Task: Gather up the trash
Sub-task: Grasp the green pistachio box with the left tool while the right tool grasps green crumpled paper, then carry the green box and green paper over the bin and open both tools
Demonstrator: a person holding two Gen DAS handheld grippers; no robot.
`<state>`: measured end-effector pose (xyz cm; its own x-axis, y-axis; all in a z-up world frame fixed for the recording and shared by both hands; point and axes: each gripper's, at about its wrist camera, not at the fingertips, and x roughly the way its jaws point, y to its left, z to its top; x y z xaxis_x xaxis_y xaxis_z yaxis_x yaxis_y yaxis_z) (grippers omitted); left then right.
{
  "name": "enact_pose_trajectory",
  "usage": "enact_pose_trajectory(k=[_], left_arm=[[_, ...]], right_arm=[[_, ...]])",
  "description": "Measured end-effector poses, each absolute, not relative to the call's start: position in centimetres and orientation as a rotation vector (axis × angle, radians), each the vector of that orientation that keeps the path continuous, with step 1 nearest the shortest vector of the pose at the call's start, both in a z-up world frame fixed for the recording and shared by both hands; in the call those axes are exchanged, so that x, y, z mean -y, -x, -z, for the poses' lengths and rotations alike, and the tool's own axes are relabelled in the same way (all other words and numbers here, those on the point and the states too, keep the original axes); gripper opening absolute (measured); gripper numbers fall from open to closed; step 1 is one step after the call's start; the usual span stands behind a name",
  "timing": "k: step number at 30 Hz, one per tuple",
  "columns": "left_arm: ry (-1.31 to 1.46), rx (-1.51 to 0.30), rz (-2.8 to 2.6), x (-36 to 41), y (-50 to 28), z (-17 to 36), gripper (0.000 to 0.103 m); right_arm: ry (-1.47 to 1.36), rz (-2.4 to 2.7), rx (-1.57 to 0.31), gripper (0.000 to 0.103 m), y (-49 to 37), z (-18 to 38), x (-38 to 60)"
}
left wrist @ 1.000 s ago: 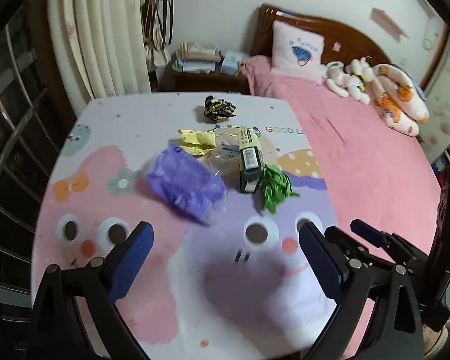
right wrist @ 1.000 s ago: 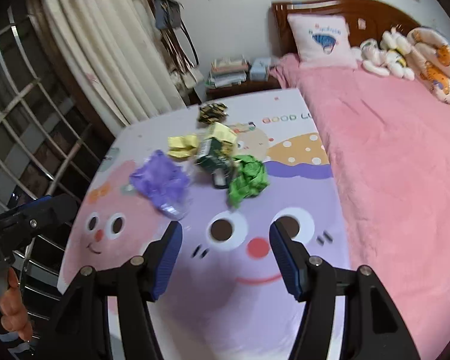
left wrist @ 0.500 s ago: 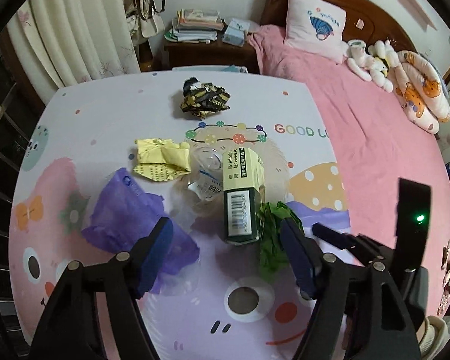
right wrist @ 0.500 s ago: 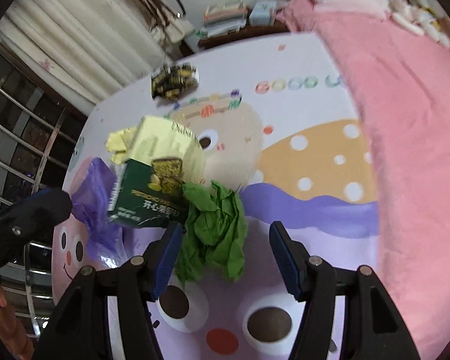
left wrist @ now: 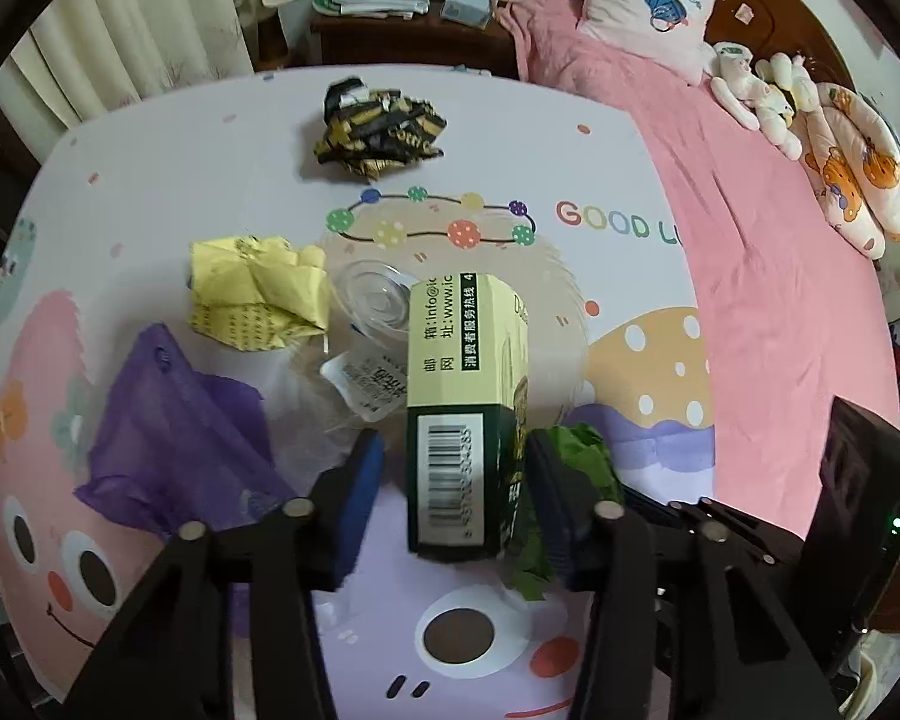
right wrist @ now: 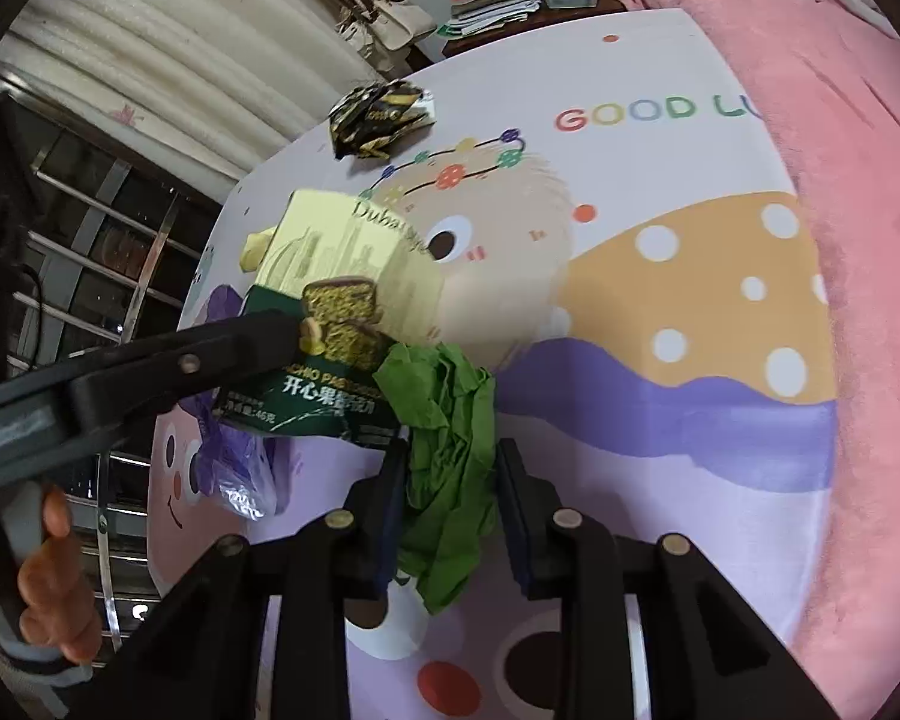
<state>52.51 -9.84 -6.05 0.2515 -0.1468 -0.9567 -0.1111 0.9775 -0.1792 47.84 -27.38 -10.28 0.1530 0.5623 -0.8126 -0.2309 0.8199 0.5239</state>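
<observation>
Readable print on the box and the tablecloth

The green-and-cream box (left wrist: 468, 414) carries a barcode, "info@", "www." and "消费者服务热线" in the frame's centre; its front reads "Dubai" and "开心果". The tablecloth (left wrist: 606, 219), upper right, says "GOOD LU".

Both wrist cameras look steeply down, close over the cartoon mat (left wrist: 150, 180); both share the green-and-yellow carton (left wrist: 462, 420) mid-frame.

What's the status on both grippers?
Left gripper closing around green-and-gold box. Right gripper closing on green crumpled paper. Box and paper touch; nothing else in the way.
</observation>
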Motion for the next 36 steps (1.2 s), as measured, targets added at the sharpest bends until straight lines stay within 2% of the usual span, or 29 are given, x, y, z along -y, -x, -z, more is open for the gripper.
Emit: enact_pose_trajectory(k=[7, 9, 21, 36], left_arm=[[0.273, -1.343, 0.049, 10.5, -53.2, 7.3, 0.035], [0.269, -1.341, 0.056, 10.8, -53.1, 7.2, 0.026], [0.325, -1.277, 0.086, 10.1, -48.1, 4.6, 0.026], [0.213, -1.171, 0.209, 6.6, -31.8, -0.6, 0.026]], right_arm=[[-0.332, -0.550, -1.295, 0.028, -48.3, 10.3, 29.1], [-0.338, -0.542, -1.292, 0.028, -48.2, 10.3, 29.3], [-0.337, -0.538, -1.263, 0.027, -45.4, 8.6, 29.5], [-0.272, -0.535, -1.222, 0.027, -32.9, 4.2, 25.6]])
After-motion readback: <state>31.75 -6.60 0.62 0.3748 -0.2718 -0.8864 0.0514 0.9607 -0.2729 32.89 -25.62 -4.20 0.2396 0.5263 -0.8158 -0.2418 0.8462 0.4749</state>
